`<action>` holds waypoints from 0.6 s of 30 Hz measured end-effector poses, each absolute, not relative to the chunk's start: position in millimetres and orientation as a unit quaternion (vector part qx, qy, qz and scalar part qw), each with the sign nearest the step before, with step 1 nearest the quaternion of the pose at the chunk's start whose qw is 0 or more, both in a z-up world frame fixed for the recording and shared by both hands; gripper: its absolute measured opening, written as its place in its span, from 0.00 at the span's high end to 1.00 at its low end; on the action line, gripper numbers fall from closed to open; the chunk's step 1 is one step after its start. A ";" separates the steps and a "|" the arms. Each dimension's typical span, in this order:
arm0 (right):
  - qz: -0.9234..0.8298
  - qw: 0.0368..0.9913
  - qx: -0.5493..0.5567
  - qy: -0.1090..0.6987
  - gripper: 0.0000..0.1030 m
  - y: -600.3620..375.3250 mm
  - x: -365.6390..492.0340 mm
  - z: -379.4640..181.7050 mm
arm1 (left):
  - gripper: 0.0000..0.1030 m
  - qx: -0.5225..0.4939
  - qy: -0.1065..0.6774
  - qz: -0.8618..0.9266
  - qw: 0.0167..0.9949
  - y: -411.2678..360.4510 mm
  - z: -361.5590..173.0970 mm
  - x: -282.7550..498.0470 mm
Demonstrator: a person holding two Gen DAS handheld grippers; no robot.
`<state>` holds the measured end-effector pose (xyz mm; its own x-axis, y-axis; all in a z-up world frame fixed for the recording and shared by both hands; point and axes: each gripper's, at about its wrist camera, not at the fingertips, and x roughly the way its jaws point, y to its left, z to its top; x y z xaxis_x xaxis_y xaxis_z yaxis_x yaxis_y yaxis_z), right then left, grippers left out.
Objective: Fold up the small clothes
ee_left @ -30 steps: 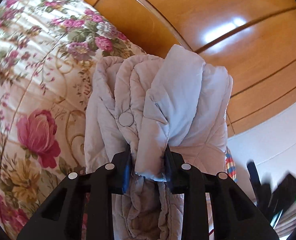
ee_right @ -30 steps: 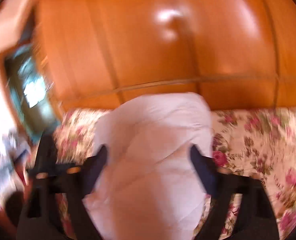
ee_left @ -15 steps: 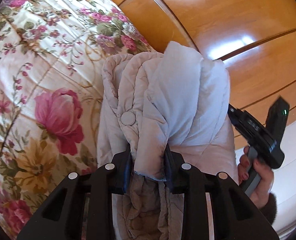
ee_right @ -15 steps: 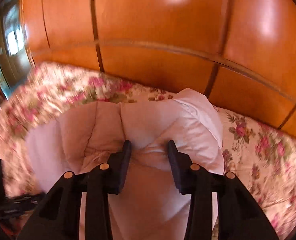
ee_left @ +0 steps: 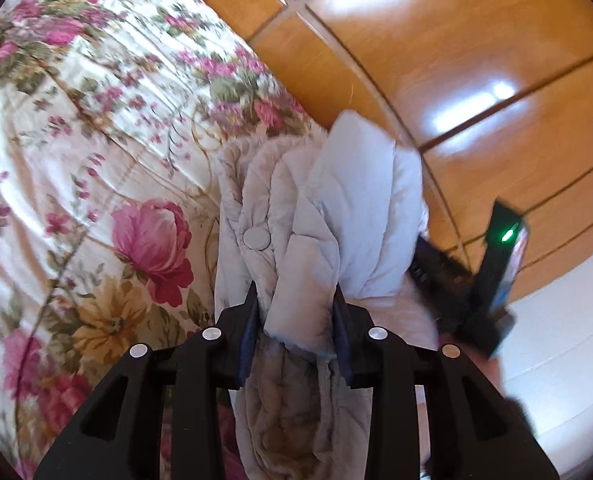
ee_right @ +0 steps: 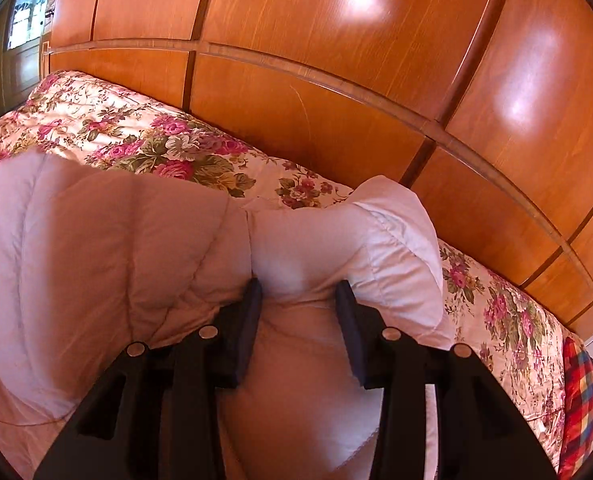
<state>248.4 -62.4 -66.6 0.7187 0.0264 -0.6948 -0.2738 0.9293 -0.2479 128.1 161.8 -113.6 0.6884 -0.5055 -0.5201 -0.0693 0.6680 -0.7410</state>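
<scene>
A small pale quilted jacket with a round snap button hangs bunched above a floral bedspread. My left gripper is shut on a thick fold of it. In the right wrist view the same jacket spreads to the left over the bed, and my right gripper is shut on another padded fold of it. The other hand-held gripper shows at the right of the left wrist view, with a green light.
A glossy wooden wardrobe wall stands right behind the bed. The floral bedspread runs along it. A red checked cloth lies at the bed's far right end. A white wall is at the right.
My right gripper has closed from wide open onto a fold of the jacket and its view has steadied. The left gripper keeps its grip; the other gripper came into its view at right.
</scene>
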 end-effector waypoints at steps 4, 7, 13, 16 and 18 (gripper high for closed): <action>0.083 0.912 -0.167 0.365 0.62 -62.8 248.6 -65.6 | 0.70 -0.358 0.329 -0.121 0.865 164.4 -74.5 120.2; 0.081 0.913 -0.168 0.363 0.62 -62.1 247.8 -65.5 | 0.70 -0.314 0.308 -0.140 0.887 149.2 -44.2 126.4; 0.083 0.917 -0.158 0.357 0.62 -65.3 245.4 -64.8 | 0.70 -0.223 0.350 -0.155 0.897 91.5 -26.8 177.6; 0.087 0.919 -0.142 0.356 0.62 -69.5 244.8 -64.0 | 0.70 -0.204 0.367 -0.116 0.900 87.8 -41.6 202.4; 0.091 0.920 -0.132 0.358 0.62 -70.4 245.1 -63.3 | 0.70 -0.193 0.379 -0.090 0.901 93.1 -58.7 210.0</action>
<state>245.1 -70.4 -63.3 0.7269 0.0717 -0.6830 -0.2615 0.9485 -0.1787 210.0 93.1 -58.7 0.6972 -0.3086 -0.6471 0.0164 0.9093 -0.4159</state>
